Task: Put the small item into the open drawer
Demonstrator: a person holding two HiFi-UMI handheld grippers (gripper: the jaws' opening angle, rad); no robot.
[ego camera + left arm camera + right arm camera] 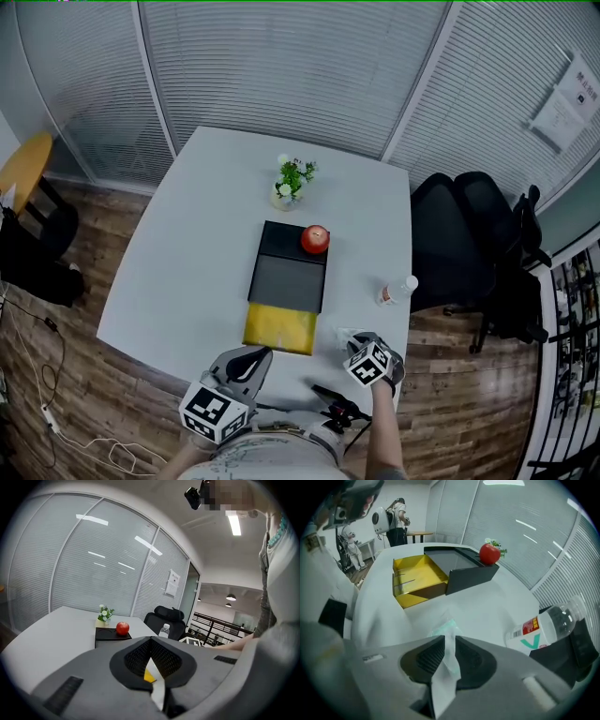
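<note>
The small item is a flat clear packet with a green edge [341,336] [446,629], lying on the white table [187,253] near its front edge. My right gripper [355,346] [449,641] points steeply down just over it, jaws a little apart and open; the packet shows through the gap, not pressed. The yellow drawer [279,328] [416,579] stands pulled out of the black box [291,267] [465,569], to the packet's left in the head view. My left gripper [255,356] [151,641] hangs shut and empty before the drawer.
A red apple [315,239] [489,554] [122,628] sits on the box's far corner. A small potted plant [292,181] stands behind it. A water bottle [397,291] [543,624] lies near the right edge. Black office chairs [469,244] stand beyond that edge.
</note>
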